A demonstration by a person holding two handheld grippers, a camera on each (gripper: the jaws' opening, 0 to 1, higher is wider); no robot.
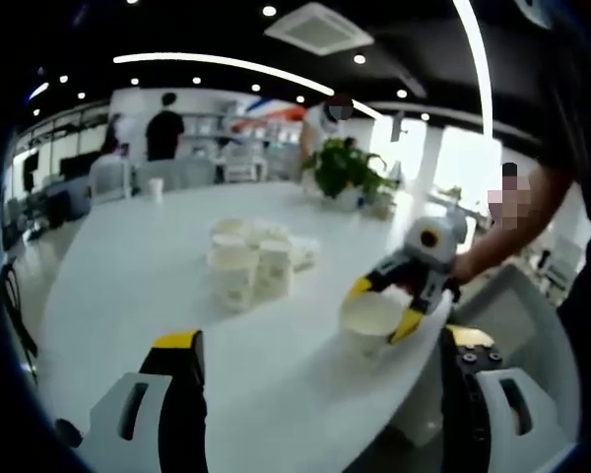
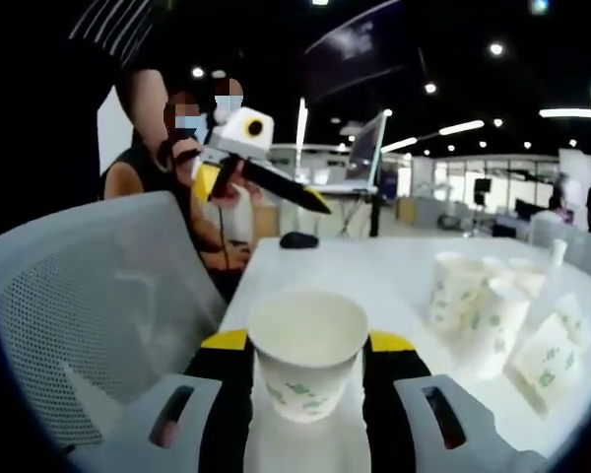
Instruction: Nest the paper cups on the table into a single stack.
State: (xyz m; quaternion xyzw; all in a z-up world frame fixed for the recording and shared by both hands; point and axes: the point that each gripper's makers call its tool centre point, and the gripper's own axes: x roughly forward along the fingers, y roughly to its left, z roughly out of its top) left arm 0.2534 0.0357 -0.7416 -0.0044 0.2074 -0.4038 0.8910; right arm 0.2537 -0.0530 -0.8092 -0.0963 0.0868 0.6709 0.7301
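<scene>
The right gripper (image 2: 305,367) clamps a paper cup (image 2: 308,367), the left gripper (image 1: 325,414) gapes empty; overtight jaws could crumple it before reaching the two-o'clock cups (image 2: 492,315).

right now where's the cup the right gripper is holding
The held cup sits upright between the right gripper jaws near the table edge, apart from the cluster of cups farther in.
</scene>
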